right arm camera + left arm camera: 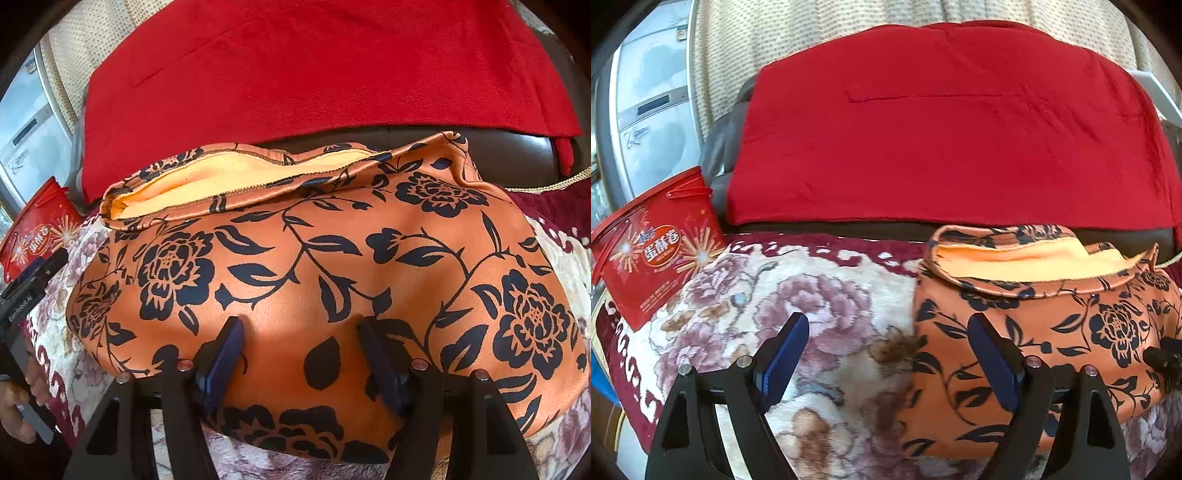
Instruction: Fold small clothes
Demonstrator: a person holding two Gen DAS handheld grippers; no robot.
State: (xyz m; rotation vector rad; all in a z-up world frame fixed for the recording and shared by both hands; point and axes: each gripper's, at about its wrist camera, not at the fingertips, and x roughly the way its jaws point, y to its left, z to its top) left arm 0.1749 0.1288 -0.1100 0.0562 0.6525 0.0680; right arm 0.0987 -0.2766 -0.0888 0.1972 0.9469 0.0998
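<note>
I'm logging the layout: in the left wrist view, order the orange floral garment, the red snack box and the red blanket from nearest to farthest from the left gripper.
1. Orange floral garment, right, under the left gripper's right finger.
2. Red snack box, far left.
3. Red blanket, draped behind, top.

I see an orange garment (332, 258) printed with black roses and vines, its lining a paler yellow-orange. Under it lies a cream blanket (820, 302) with mauve flowers and a maroon border. Behind is a plain red cloth (942, 129); left, a red box (653, 254) with gold fireworks. My gripper pads (786, 354) are blue.
</note>
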